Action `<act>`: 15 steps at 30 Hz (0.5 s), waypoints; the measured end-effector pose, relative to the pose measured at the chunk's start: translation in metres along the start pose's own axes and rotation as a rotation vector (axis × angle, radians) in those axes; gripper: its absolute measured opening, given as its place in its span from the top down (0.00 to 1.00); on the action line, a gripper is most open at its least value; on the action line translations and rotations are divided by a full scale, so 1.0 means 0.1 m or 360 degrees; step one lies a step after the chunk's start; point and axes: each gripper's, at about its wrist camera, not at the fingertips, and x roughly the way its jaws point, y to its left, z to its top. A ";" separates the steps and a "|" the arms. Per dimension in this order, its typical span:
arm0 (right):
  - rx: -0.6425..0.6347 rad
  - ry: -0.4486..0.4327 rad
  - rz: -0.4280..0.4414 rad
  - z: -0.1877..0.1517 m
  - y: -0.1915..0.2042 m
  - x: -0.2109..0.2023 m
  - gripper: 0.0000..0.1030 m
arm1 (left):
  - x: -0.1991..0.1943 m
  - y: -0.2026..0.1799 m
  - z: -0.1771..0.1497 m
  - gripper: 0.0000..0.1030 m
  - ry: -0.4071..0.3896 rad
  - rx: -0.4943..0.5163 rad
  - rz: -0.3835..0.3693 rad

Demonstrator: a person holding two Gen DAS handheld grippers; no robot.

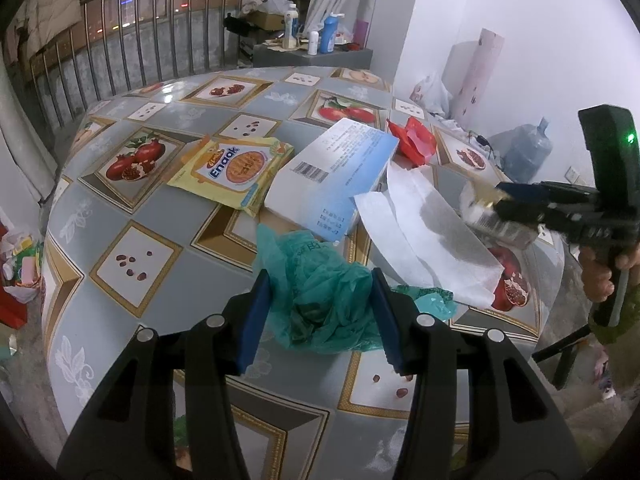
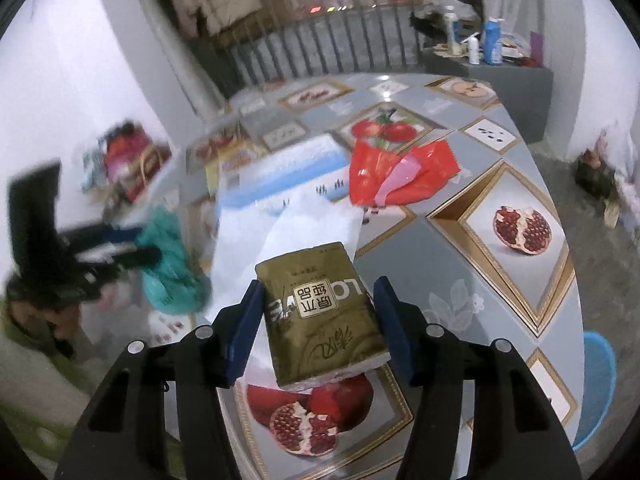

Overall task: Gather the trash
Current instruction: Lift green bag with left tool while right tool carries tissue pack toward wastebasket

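Left gripper [image 1: 320, 316]: nearest the left wrist camera, its blue fingers [image 1: 253, 320] flank the crumpled green plastic bag [image 1: 320, 292]; both pads look pressed into the folds, so I judge the jaws clamped on it, with much of the bag bulging forward past the tips.
Table trash, left to right: yellow Enaak snack packet [image 1: 236, 168], white-and-blue carton [image 1: 332, 172] overlapping its edge, white paper sheet [image 1: 428, 236], red plastic bag [image 1: 412, 140] beyond the carton.
Right gripper [image 2: 318, 312]: jaws closed on a gold tissue pack [image 2: 320, 312], held by its two sides and lifted above the patterned tablecloth [image 2: 480, 280] (the pack tilts, its far end higher).
Step in hand: both grippers loaded, pickup done, carry-off pending.
Next move: likely taking each item to a bin; a blue basin [image 2: 596, 388] shows below the right table edge, though whether it serves as the bin is unclear.
Caution: the loose bag may snag the paper beside it.
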 end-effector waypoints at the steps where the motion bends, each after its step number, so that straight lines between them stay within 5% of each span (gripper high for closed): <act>1: 0.0027 -0.0023 0.0009 0.00 -0.02 -0.03 0.46 | 0.00 0.00 0.00 0.55 -0.0002 0.0002 0.0000; 5: 0.0064 -0.0053 -0.0058 -0.02 -0.07 -0.09 0.46 | -0.02 -0.01 0.01 0.55 -0.0005 0.0007 0.0002; 10: -0.0043 0.0126 -0.0319 -0.18 -0.10 0.07 0.46 | -0.02 0.00 0.01 0.55 -0.0005 0.0004 0.0004; 15: -0.0048 0.0149 -0.0346 -0.23 -0.10 0.08 0.41 | -0.02 0.00 0.01 0.55 -0.0005 0.0005 0.0004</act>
